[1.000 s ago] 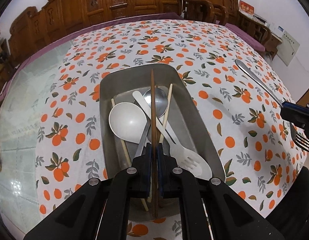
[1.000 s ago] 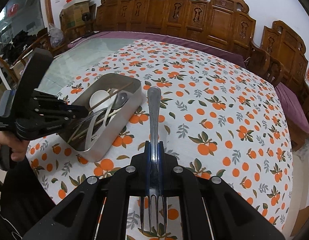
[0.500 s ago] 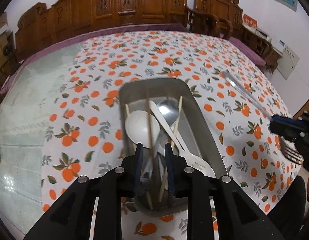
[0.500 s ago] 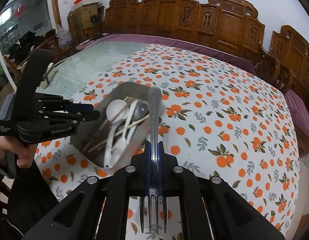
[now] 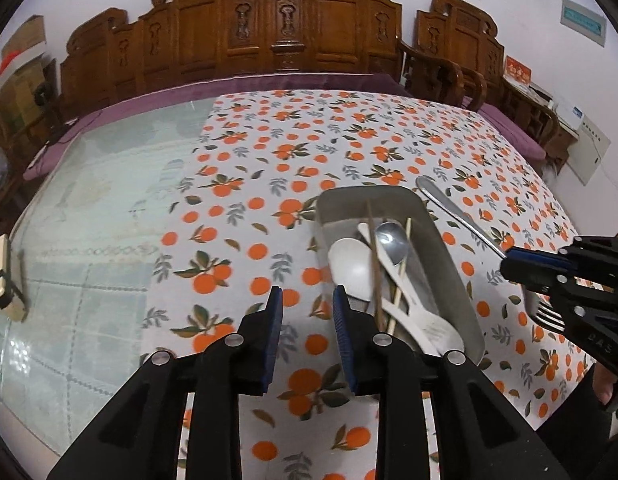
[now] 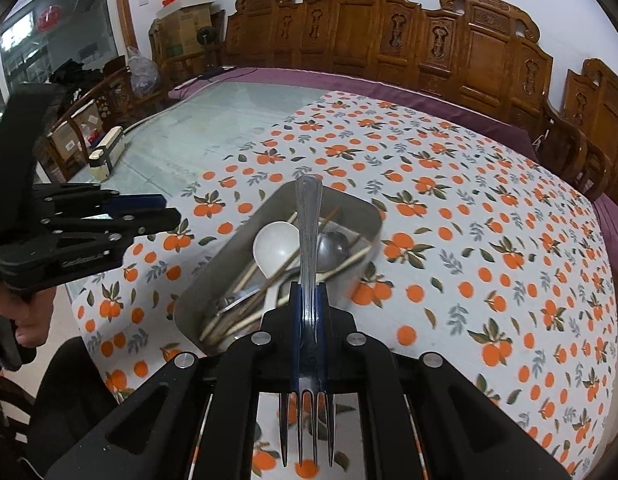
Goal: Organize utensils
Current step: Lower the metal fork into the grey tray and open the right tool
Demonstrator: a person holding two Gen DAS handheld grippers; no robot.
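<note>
Dining room with carved wooden chairs (image 5: 277, 36) along the far wall; big table (image 5: 89, 208) with a glass top, partly covered by an orange-print tablecloth (image 5: 349, 148); cardboard boxes (image 6: 189, 12) stacked in the corner in the right wrist view; small white-and-black device (image 5: 5, 276) on the bare glass at the left edge.

Metal tray (image 5: 449, 256) sits on the cloth, long side running away from the person; inside it, a loose pile: white ladle-type spoon (image 5: 349, 264), metal spoon (image 5: 393, 240), white plastic fork (image 5: 425, 320), dark chopstick (image 5: 373, 256) and pale chopsticks (image 5: 403, 264), all crossing one another.

Left gripper (image 5: 307, 320) hangs just left of the tray's near end, fingers spread wide, nothing between them; right gripper (image 6: 309, 308) is clamped tight on a metal fork (image 6: 308, 240), handle pointing forward over the tray, tines back toward the camera; from the left wrist view the fork's handle lies above the tray's right rim, not yet inside.

Step in hand, as I read it: delivering the fork to the tray; tray already holds most utensils, so task looks well along; next move calls for lowering the handle into the tray, roughly in line with its long side, then opening the fingers; risk: handle landing on the rim or on the pile and sliding out.
</note>
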